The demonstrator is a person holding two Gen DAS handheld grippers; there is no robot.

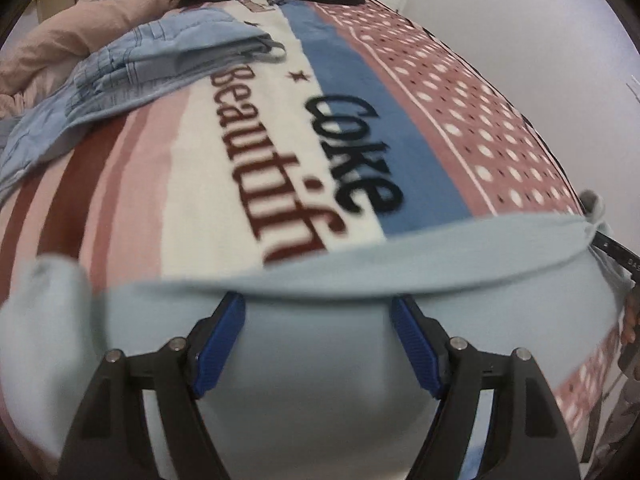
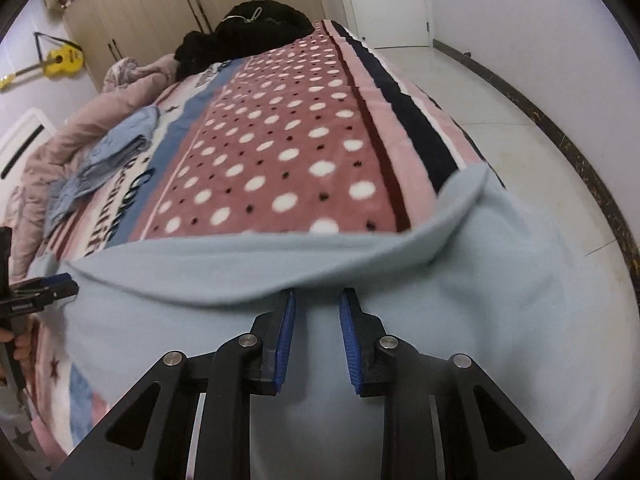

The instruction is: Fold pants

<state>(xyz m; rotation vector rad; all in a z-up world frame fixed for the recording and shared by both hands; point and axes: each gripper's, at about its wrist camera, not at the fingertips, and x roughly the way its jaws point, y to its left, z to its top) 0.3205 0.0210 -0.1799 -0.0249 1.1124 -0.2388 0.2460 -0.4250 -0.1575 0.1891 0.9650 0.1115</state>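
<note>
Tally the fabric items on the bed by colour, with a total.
Pale blue pants: 1
Denim-blue garment: 1
Black clothing pile: 1
Pink comforter: 1
Patterned blanket: 1
Total: 5

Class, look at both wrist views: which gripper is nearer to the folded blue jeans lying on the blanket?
Left. The left gripper sits on the jeans' side of the light blue pants; the right gripper is further along the pants' edge, near the bed's floor side.
</note>
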